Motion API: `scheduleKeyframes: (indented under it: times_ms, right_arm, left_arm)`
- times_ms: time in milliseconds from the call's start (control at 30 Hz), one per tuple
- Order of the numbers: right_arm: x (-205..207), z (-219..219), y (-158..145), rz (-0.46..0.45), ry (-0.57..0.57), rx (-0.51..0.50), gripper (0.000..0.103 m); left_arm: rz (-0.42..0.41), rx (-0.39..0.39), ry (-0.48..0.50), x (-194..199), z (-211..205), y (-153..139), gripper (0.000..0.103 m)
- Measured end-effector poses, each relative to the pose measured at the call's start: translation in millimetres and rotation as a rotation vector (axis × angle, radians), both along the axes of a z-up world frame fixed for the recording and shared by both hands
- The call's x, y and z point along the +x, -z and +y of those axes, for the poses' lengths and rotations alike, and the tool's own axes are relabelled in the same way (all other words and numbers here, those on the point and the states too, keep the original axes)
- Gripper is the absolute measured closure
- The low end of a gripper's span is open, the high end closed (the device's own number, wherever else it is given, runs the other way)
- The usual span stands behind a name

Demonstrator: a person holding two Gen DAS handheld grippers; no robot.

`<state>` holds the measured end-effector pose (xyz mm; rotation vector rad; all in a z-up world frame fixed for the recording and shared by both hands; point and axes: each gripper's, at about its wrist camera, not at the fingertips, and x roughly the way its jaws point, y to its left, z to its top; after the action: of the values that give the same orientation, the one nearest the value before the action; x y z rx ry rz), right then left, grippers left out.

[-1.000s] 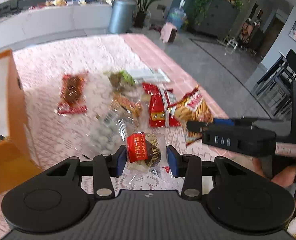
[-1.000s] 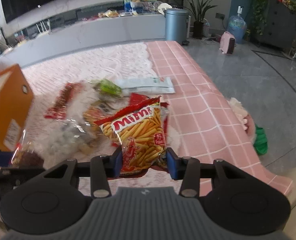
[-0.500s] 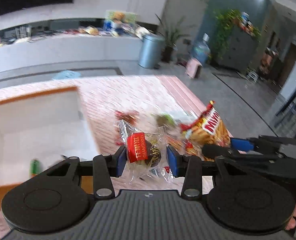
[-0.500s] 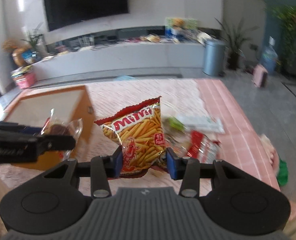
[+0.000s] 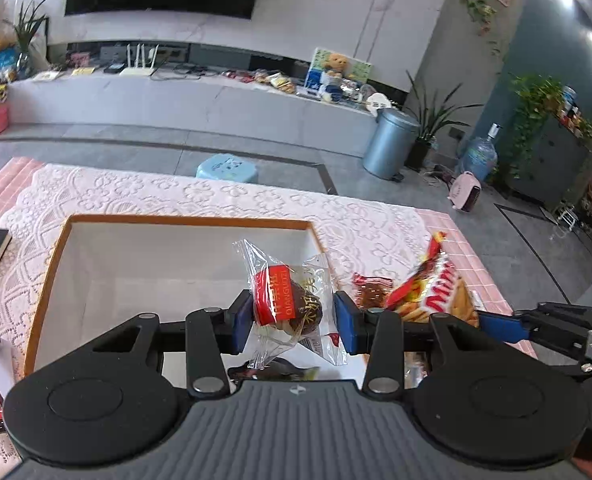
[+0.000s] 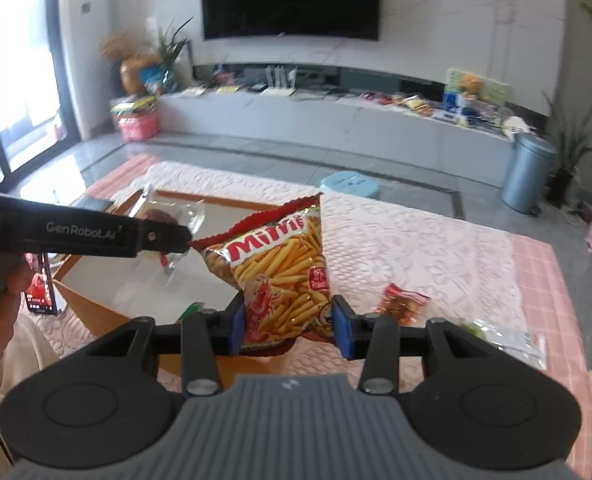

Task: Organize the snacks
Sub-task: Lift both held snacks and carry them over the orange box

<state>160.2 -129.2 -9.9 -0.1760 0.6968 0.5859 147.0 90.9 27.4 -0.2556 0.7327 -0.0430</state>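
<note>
A: Nearest us in the left wrist view, our left gripper [image 5: 292, 322] has its blue pads pinching a clear plastic packet with a red label and a dark round cake inside [image 5: 290, 304]. The packet's lower tail is cut off behind the gripper body.

B: And in the right wrist view our right gripper [image 6: 287, 326] is pinching the red and yellow Mimi bag of prawn sticks [image 6: 282, 276] by its lower part. The bag's bottom edge is hidden behind the fingers.

A: The clear packet hangs over the open orange-walled box with a white inside [image 5: 176, 224], in the middle of the left wrist frame. We see something dark and a scrap of green at the box floor, but the gripper hides most of it, so we cannot tell what it is.

B: From our side the box's near wall is only partly seen, lower left, and the Mimi bag sits above its right edge. A red phone-like screen [image 6: 40, 288] at far left is half covered by a hand.

A: Right of the box, on the white lace tablecloth [image 5: 156, 196], lies a small red-ended packet with brown contents [image 5: 371, 290].

B: Beyond it a pale clear wrapper with green [image 6: 507, 338] is blurred at the right. Farther off stands a grey metal bin [image 6: 529, 172].
</note>
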Motion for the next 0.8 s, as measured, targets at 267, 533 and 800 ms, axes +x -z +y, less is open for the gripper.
scheduleKeyframes:
  times_ms: [267, 533, 800]
  right_arm:
    - [30, 63, 23, 0.054, -0.122, -0.157, 0.061]
    - [66, 106, 54, 0.103, -0.243, -0.334, 0.061]
    - [92, 132, 75, 0.128, -0.330, -0.451, 0.061]
  left_arm:
    - [0.119, 0.032, -0.047, 27, 30, 31, 0.055]
    - [0.219, 0.094, -0.057, 46, 43, 57, 0.055]
    - [0.299, 0.096, -0.050, 71, 48, 81, 0.055]
